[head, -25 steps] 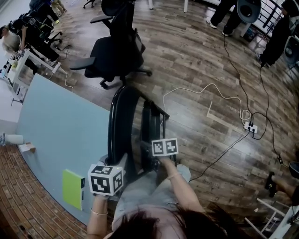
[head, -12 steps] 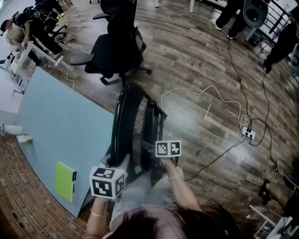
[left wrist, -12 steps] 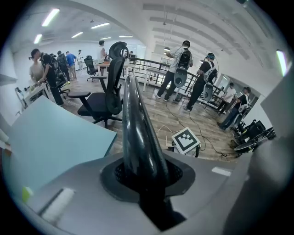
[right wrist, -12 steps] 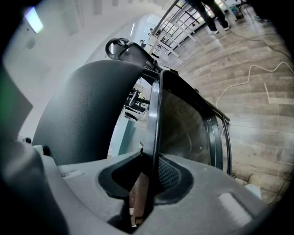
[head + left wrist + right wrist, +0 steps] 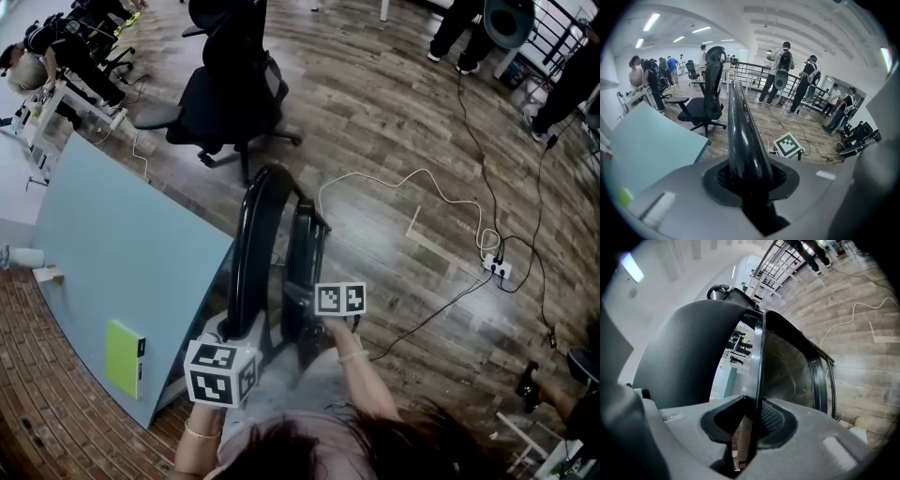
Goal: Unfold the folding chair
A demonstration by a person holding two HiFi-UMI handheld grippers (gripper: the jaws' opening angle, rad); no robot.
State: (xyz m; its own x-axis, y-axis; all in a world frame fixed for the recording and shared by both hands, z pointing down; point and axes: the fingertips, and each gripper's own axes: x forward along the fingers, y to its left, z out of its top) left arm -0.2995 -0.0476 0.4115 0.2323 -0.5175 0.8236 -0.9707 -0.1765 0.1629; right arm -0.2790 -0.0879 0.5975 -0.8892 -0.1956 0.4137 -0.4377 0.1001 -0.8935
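While the folding chair [image 5: 272,244] stands folded just beside the blue table [image 5: 122,244], my left gripper [image 5: 747,183] clamps its backrest hoop [image 5: 740,122] and my right gripper [image 5: 750,427] clamps the seat edge [image 5: 758,357]. Both grips are set; spreading seat from back is not yet done.

- Chair [image 5: 251,253]: black, glossy, folded nearly flat.
- Stands upright on the wooden floor [image 5: 394,131], centre of the frame.
- Curved back [image 5: 262,202] sits just left of the seat [image 5: 302,267].

The left gripper [image 5: 751,185], fingers [image 5: 682,190] closed, clamps the black curved rim of the folding chair [image 5: 740,126].
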